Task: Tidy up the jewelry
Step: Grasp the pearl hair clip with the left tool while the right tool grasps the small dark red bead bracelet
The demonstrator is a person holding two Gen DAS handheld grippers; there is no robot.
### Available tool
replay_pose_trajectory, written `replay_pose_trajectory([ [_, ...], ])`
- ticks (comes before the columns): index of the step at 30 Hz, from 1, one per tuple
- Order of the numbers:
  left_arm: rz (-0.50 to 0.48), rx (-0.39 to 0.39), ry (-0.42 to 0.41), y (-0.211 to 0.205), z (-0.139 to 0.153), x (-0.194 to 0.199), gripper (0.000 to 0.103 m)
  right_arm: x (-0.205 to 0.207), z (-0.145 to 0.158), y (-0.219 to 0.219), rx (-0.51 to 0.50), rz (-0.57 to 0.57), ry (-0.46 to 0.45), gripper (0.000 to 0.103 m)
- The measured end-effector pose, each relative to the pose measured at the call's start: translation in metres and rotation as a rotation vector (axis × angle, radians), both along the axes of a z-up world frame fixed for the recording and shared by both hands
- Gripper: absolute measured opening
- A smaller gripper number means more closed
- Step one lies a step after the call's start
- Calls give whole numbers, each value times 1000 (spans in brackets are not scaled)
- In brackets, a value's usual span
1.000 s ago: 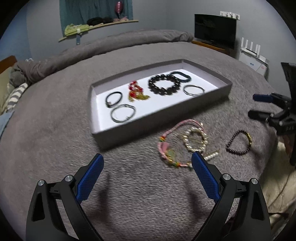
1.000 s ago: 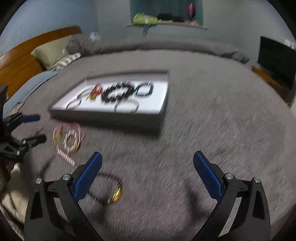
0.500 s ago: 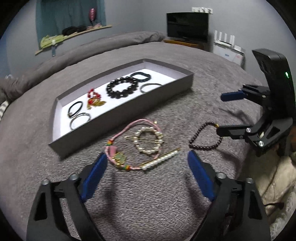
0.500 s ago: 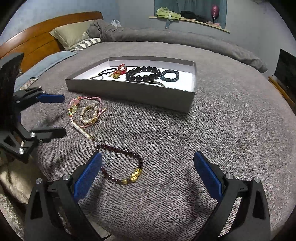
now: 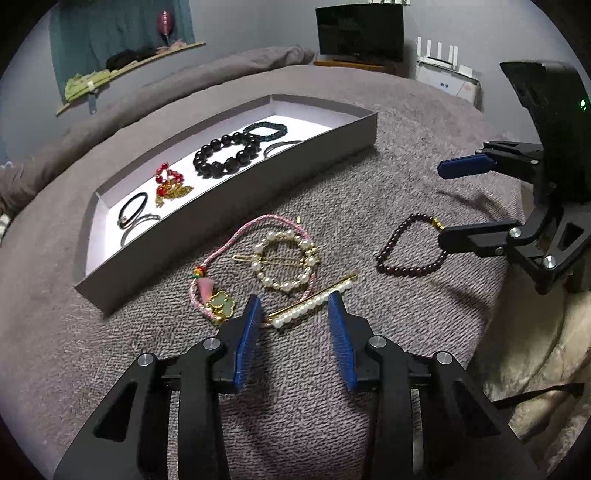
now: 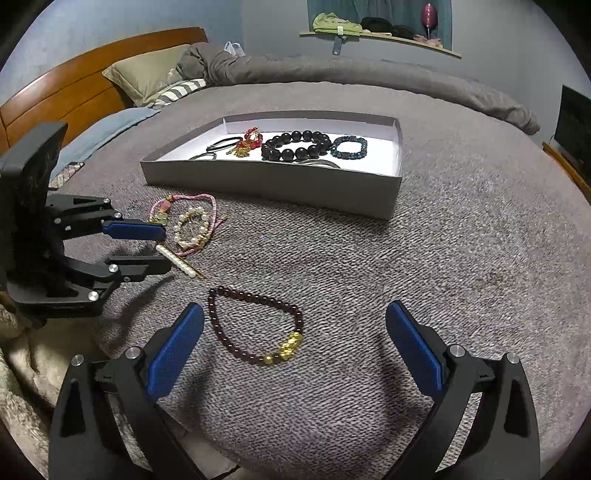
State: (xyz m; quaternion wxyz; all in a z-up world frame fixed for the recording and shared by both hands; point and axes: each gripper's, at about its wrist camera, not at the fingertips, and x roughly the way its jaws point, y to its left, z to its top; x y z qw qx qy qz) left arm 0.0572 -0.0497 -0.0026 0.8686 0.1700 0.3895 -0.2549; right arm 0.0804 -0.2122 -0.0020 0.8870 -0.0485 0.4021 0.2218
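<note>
A grey tray (image 5: pixel 240 206) (image 6: pixel 273 184) on the bed holds several bracelets, among them a black bead bracelet (image 5: pixel 226 155) (image 6: pixel 295 145). In front of it lie a pink cord bracelet (image 5: pixel 236 240), a pearl ring bracelet (image 5: pixel 286 260) (image 6: pixel 191 227), a pearl hair clip (image 5: pixel 312 302) (image 6: pixel 180 261) and a dark red bead bracelet (image 5: pixel 408 245) (image 6: pixel 255 325). My left gripper (image 5: pixel 295 306) (image 6: pixel 147 247) is half closed around the pearl hair clip, not touching it. My right gripper (image 6: pixel 295 328) (image 5: pixel 452 201) is wide open around the dark red bracelet.
The grey blanket (image 6: pixel 443 240) covers the bed. Pillows and a wooden headboard (image 6: pixel 74 92) are at the far left. A TV (image 5: pixel 360 33) and a white router (image 5: pixel 443 70) stand beyond the bed. A beige fleece (image 5: pixel 535 350) lies at the near edge.
My left gripper has moved down to the pearl hair clip and its jaws have narrowed. My right gripper has come closer over the dark red bracelet, still wide open.
</note>
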Motion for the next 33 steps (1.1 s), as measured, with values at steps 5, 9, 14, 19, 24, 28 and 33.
replay_pose_trajectory([
  [5, -13, 34, -11, -2, -4, -3, 34, 1, -6, 6, -10, 1, 36, 84],
  [9, -25, 46, -14, -3, -5, -7, 28, 1, -9, 8, -15, -3, 52, 75],
  [14, -48, 46, -27, -5, -2, -13, 21, 1, -11, 8, -22, -10, 58, 69],
  [19, -88, 39, -22, -12, 0, -20, 21, 1, -11, 8, -22, -10, 59, 69],
  [24, -54, 36, -19, -9, -1, -12, 21, -1, -11, 7, -20, -11, 58, 69],
  [28, -58, 39, 11, -9, -7, -11, 21, 0, -11, 7, -20, -13, 58, 69],
  [33, -71, 3, 46, -8, -5, -13, 21, -2, -12, 8, -21, -11, 58, 69],
])
